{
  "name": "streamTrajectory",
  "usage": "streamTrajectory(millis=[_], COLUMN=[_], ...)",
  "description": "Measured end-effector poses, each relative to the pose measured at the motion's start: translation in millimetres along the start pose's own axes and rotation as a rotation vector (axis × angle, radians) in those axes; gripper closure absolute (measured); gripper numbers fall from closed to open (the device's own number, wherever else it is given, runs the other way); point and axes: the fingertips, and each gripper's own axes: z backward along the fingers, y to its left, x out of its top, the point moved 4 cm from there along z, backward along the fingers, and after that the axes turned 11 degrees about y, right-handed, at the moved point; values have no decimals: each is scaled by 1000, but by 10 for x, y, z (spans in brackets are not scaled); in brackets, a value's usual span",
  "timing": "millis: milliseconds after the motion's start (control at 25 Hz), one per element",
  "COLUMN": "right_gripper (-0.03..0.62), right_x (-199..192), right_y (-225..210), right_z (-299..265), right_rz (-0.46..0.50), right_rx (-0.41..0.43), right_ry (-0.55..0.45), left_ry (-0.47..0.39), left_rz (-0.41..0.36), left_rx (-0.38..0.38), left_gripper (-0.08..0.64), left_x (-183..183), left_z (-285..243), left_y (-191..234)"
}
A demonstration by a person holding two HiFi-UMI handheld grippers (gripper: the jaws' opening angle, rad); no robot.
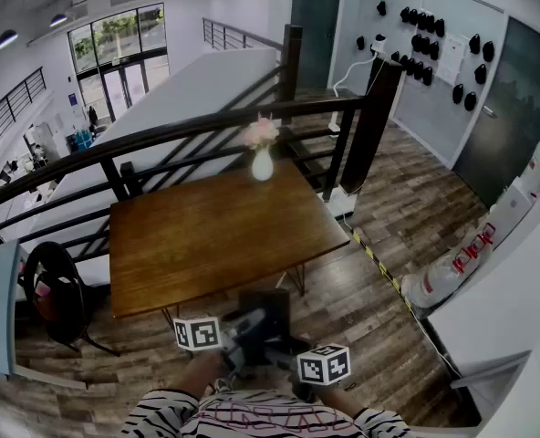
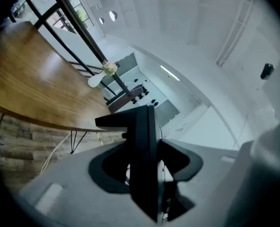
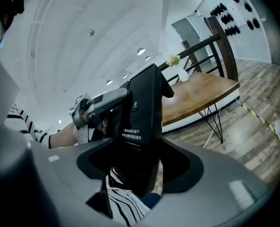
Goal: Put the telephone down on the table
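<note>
The telephone point(image 1: 263, 305) is a flat black slab, held up in the air just short of the wooden table's point(image 1: 206, 235) near edge. Both grippers grasp it from the sides: my left gripper point(image 1: 238, 336) and my right gripper point(image 1: 293, 349), each shut on it. In the left gripper view the telephone point(image 2: 142, 141) stands edge-on between the jaws, with the table point(image 2: 31, 79) beyond. In the right gripper view its labelled face point(image 3: 140, 117) fills the jaws, and the left gripper point(image 3: 100, 105) clamps its far side.
A white vase with a pink flower point(image 1: 262, 164) stands at the table's far edge, by a dark railing point(image 1: 206, 126). A black bag point(image 1: 56, 290) sits on the floor to the left. Red-and-white cylinders point(image 1: 452, 267) lie at the right wall.
</note>
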Motion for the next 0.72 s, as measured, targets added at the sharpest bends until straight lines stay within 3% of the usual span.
streamTrajectory(millis=[400,720], right_gripper=[301,301], right_x=[-305,-199], right_y=[-183,-421], right_z=[328,357], right_rz=[-1,-24], right_rx=[9,-2], right_ry=[21,16], left_ry=[-14,1], left_rz=[-11,12], left_rx=[15,5], left_gripper=[357,357], left_x=[-357,-269], left_z=[-263,-513], left_y=[-215,-103])
